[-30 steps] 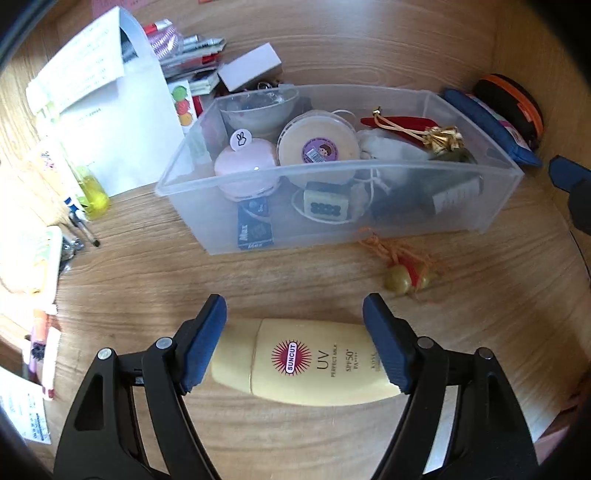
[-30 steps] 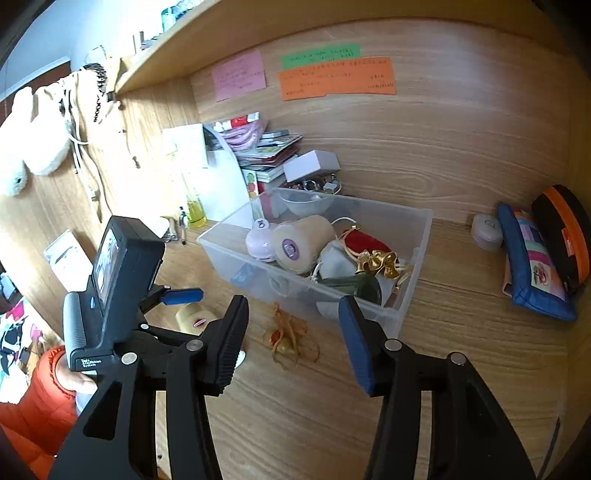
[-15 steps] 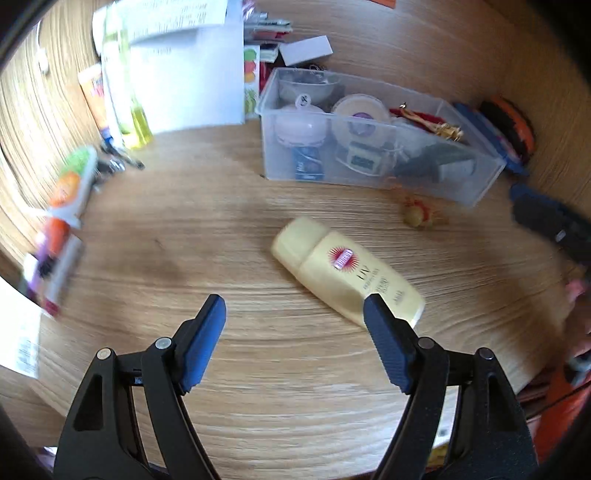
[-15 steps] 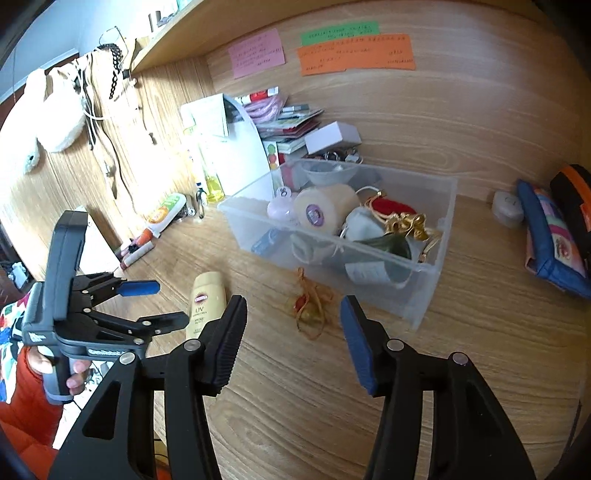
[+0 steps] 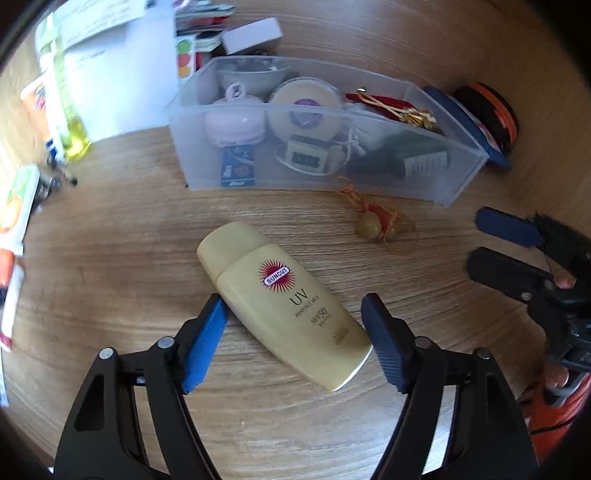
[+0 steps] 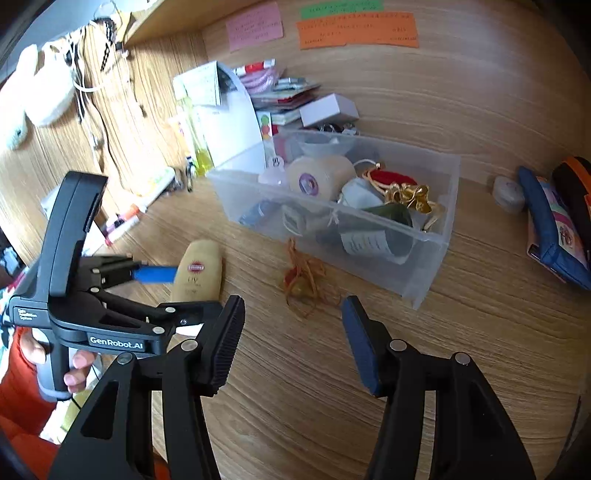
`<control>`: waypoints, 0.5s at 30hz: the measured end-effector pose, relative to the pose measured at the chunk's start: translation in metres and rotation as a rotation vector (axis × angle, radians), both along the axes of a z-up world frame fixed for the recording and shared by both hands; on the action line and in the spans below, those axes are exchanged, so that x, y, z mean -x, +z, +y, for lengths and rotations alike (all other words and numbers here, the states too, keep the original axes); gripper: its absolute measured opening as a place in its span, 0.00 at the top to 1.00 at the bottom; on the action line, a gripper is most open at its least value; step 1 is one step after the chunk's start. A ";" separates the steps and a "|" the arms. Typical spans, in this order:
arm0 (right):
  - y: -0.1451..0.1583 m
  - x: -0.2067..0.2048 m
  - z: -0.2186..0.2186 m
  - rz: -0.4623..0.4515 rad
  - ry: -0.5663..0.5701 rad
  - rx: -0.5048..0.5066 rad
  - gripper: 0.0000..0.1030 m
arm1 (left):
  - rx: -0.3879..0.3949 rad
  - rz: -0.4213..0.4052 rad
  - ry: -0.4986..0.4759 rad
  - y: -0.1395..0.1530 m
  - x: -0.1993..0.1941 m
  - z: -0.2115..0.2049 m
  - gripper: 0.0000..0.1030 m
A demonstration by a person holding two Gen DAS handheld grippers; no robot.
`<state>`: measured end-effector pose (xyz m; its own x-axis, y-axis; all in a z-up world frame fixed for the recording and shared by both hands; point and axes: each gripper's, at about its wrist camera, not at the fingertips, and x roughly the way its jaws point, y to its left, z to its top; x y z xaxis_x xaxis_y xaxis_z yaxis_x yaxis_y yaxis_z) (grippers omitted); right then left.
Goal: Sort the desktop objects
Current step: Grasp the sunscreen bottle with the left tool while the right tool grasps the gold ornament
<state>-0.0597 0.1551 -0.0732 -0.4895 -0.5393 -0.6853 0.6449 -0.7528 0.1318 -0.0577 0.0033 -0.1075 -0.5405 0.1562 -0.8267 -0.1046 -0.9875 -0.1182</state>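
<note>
A yellow sunscreen bottle [image 5: 288,306] lies slantwise on the wooden desk. My left gripper [image 5: 293,301] straddles it, its jaws closing, one blue pad at the bottle's shoulder and the other by its base; no firm squeeze shows. In the right wrist view the bottle [image 6: 199,269] lies beside that gripper's blue finger [image 6: 155,275]. An orange-threaded charm with a yellowish bead [image 5: 373,223] lies in front of the clear bin [image 5: 458,184]. My right gripper [image 6: 293,302] hovers open just short of the charm [image 6: 303,282], nothing between its pads.
The bin [image 6: 424,266] holds several small items. Pencil cases [image 6: 554,229] lie at the right. A white box [image 5: 251,35], papers [image 5: 110,74], a small yellow bottle [image 5: 75,136] and tubes [image 5: 14,206] crowd the back left. Sticky notes [image 6: 358,29] hang on the wall.
My left gripper drew back from the bottle, which ended up slantwise, then came back over it with narrower jaws. My right gripper sank a little toward the charm.
</note>
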 end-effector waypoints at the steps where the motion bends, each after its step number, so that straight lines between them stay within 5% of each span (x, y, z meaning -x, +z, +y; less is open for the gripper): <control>1: -0.003 0.002 -0.003 -0.006 0.004 -0.014 0.50 | 0.013 0.004 -0.016 0.000 0.000 0.002 0.42; 5: -0.012 0.013 -0.014 -0.033 0.003 -0.059 0.50 | 0.074 0.018 -0.045 0.000 0.000 0.002 0.58; 15: -0.031 0.039 -0.048 -0.045 0.013 -0.186 0.50 | 0.157 0.067 -0.107 0.007 0.010 -0.002 0.60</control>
